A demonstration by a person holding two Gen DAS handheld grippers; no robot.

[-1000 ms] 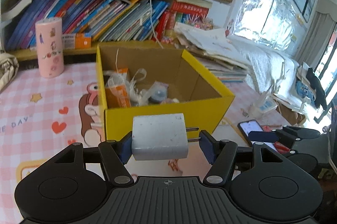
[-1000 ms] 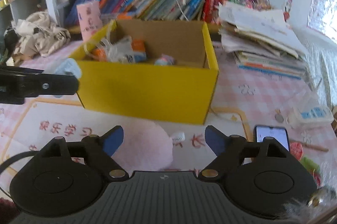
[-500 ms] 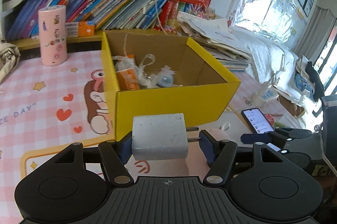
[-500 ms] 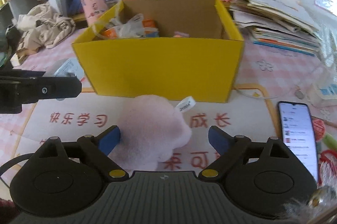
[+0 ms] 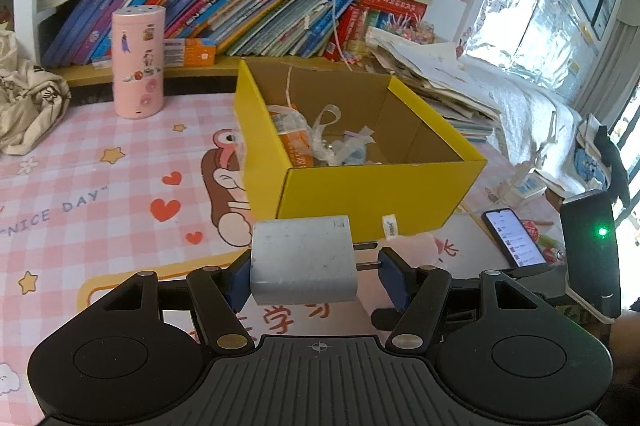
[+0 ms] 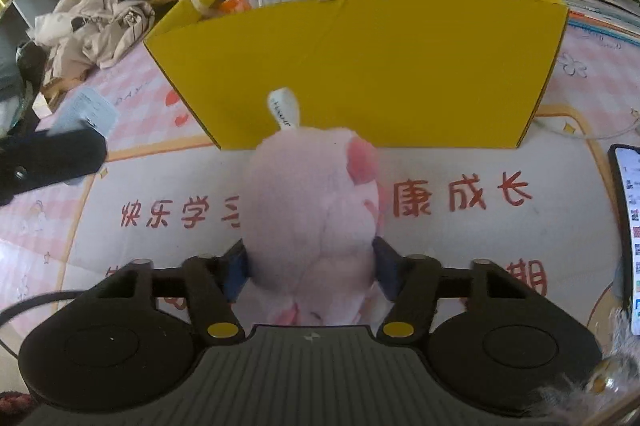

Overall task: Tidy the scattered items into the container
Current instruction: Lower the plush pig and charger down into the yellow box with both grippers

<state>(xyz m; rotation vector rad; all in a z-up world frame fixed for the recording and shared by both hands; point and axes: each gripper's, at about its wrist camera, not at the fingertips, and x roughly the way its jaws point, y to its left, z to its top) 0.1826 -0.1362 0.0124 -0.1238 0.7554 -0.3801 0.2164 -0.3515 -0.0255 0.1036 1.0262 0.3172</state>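
My left gripper (image 5: 316,276) is shut on a grey plug-in charger (image 5: 304,260), held above the mat in front of the yellow cardboard box (image 5: 376,193). The box holds an orange packet and clear plastic bags (image 5: 320,141). My right gripper (image 6: 312,272) has closed around a pink plush toy (image 6: 316,209) with a white label, lying on the mat just in front of the box (image 6: 360,73). The plush also shows in the left wrist view (image 5: 420,242), and the charger shows at the left in the right wrist view (image 6: 86,111).
A pink cylinder (image 5: 138,61) stands behind the box at left. A phone (image 5: 514,238) lies on the mat at right. Book stacks (image 5: 248,13) and papers (image 5: 432,73) line the back. A beige cloth (image 5: 28,101) is at far left.
My right gripper moved forward and down and closed around the pink plush. My left gripper drew back from the box and rose, still holding the charger.
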